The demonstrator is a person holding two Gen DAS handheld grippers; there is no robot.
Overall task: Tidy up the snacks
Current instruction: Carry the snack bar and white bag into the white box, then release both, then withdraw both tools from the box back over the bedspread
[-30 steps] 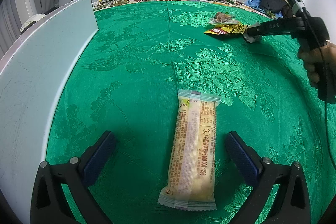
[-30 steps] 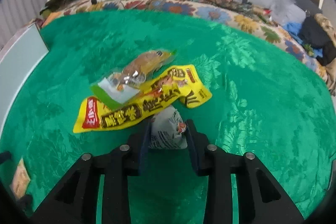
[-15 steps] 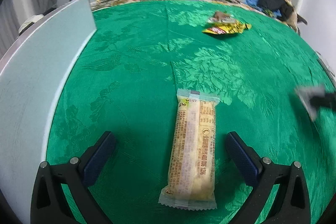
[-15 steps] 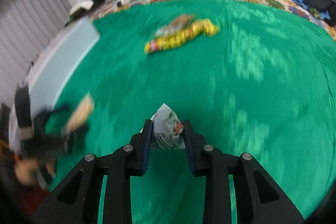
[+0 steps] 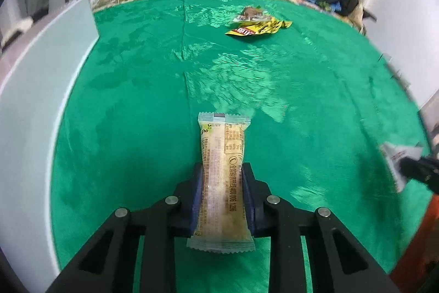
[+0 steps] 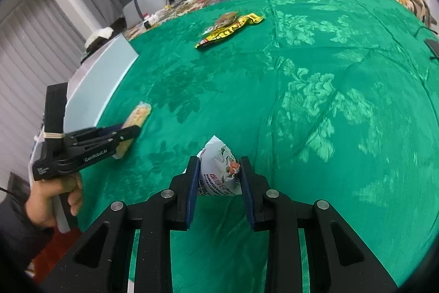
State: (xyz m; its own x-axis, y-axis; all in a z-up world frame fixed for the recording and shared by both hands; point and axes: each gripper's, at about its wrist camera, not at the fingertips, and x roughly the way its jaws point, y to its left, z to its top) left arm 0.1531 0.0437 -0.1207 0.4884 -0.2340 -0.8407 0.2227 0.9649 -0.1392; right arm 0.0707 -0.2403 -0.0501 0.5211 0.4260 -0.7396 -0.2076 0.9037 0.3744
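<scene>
Long beige snack bar [image 5: 222, 183] lying lengthwise between pads of left gripper [image 5: 222, 192], far end pointing away over green bedspread [image 5: 274, 89]. Jaws closing, pads pressing wrapper sides mid-length; grip likely chosen for balance in carrying. Right gripper [image 6: 218, 177] clenching white printed pouch [image 6: 219, 172] by lower half, top corner sticking up free. Yellow packet [image 6: 230, 28] and clear-wrapped brown snack [image 6: 226, 17] lying overlapped far across bed, awaiting collection. Pale board [image 5: 35, 106] standing along left edge; purpose unclear.
</scene>
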